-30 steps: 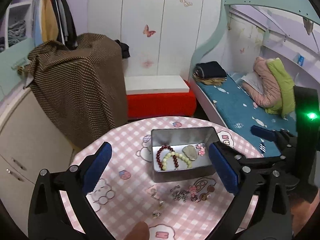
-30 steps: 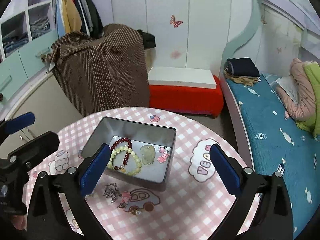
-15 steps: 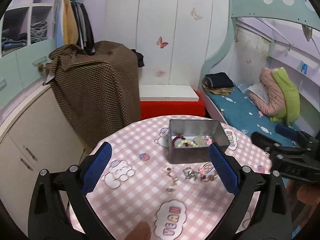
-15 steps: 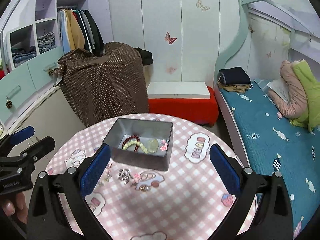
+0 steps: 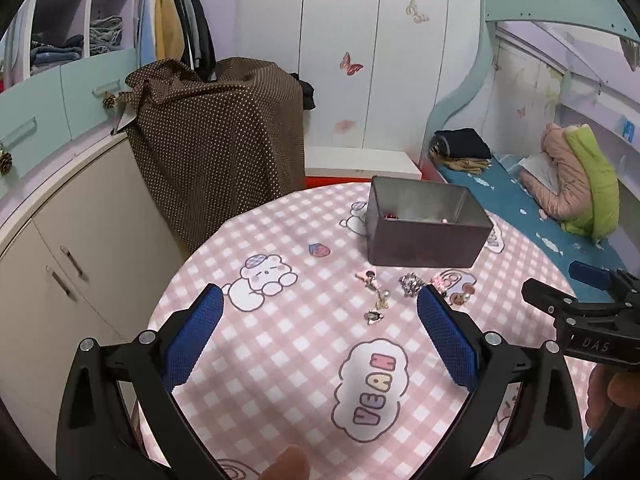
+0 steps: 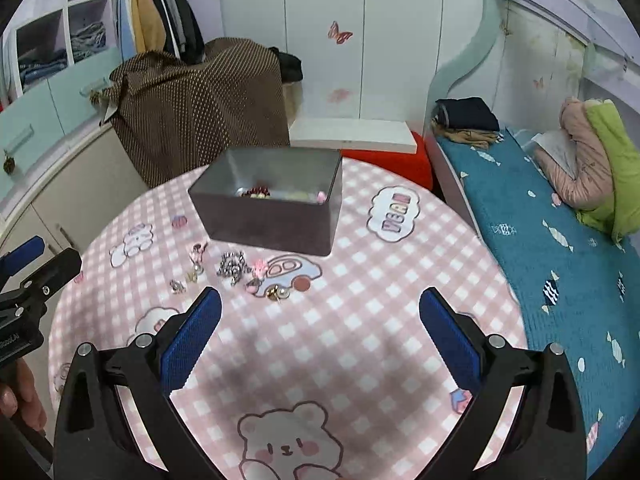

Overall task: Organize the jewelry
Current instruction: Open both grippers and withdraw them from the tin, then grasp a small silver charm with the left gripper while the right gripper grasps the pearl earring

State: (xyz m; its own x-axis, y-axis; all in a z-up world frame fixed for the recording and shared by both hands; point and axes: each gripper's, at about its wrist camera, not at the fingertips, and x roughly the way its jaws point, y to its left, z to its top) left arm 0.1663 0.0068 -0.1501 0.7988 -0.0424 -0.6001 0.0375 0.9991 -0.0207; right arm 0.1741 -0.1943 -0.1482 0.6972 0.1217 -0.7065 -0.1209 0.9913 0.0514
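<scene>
Nearest the cameras, both tools are spread wide and carry nothing. The left gripper (image 5: 318, 332) hovers over the pink checked tablecloth (image 5: 280, 360); the right gripper (image 6: 320, 334) does likewise on the opposite side.

Ahead of both lies the loose jewelry (image 6: 236, 270): a scatter of small earrings, charms and a tangled silver chain (image 6: 232, 266), spread in a band running side to side across the table, just in front of the metal tin (image 6: 276, 208). Two pearl studs (image 6: 278, 292) sit at the near edge of the scatter in the right view, closest to the right gripper's left finger.

Beyond stands the tin, open-topped, long axis roughly parallel to the scatter, with a red bead bracelet (image 6: 256, 191) and pale pieces already inside.

Judgement: sorting is part done. The right gripper appears nearer the pearl studs; the left is nearer the small charm (image 5: 374, 316).
</scene>
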